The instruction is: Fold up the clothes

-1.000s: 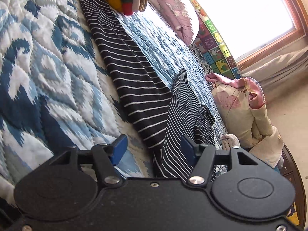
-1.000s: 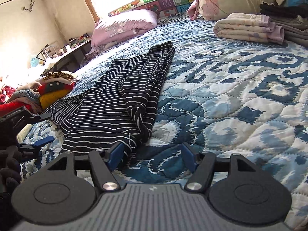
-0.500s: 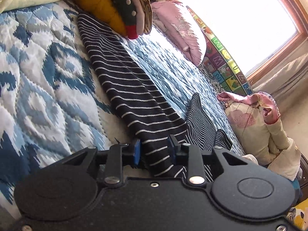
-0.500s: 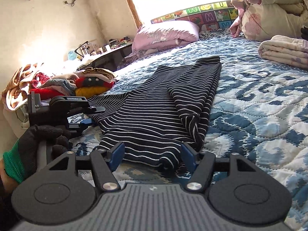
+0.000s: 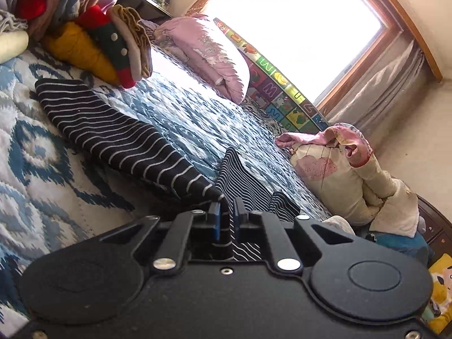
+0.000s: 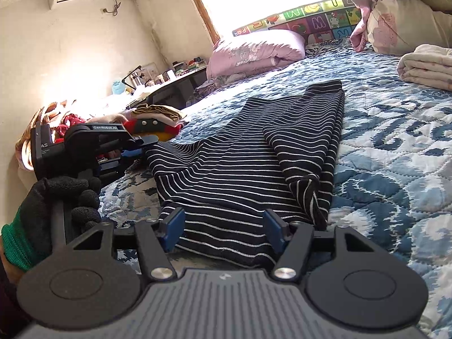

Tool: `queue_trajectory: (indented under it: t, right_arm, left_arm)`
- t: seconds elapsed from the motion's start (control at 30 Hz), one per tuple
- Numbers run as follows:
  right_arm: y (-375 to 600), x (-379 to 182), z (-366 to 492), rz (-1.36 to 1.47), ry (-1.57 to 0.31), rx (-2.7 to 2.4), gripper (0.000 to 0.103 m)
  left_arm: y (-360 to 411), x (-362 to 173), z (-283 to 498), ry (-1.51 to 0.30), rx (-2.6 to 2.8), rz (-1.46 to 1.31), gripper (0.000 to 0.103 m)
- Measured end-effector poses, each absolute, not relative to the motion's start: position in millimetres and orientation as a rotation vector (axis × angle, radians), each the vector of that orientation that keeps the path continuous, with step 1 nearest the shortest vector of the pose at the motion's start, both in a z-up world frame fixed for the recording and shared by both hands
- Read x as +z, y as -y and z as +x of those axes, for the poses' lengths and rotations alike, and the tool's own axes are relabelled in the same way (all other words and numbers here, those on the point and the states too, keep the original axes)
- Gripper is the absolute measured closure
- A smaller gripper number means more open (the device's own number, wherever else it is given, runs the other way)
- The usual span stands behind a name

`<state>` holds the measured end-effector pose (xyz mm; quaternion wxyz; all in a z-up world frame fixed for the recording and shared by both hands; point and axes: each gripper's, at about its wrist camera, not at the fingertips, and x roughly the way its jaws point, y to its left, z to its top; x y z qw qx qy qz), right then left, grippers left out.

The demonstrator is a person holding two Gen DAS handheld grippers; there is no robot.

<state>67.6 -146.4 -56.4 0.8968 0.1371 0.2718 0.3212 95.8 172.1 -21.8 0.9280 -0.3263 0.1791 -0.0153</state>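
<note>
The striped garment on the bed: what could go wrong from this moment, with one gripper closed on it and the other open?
1. The left gripper pinches only a thin edge of the striped garment; it may slip out when lifted.
2. The right gripper is open over the hem, so lifting one-sided could skew the fold.
3. The sleeve folded on top may fall open.

Bare quilt (image 6: 395, 152) right of striped garment (image 6: 240, 169); clothes pile (image 5: 107, 42) crowds left.
</note>
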Motion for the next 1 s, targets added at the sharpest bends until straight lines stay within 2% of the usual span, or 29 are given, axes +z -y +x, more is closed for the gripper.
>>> queue_trajectory:
  t: [0.43,0.8,1.0]
  right_arm:
    - [142,-57,69,0.266,-0.578,0.665,0.044]
    - [149,-56,70,0.293,-0.572,0.662,0.047]
    - [171,-57,77,0.458,-0.568,0.63,0.047]
  left_arm:
    - [-139,-16,88,-0.35,-0.241,-0.51,0.101]
    - [-85,-32,92,-0.473,-0.433,-0.239,0.101]
    - [-67,-49,97,-0.54,-0.46,-0.113,0.101]
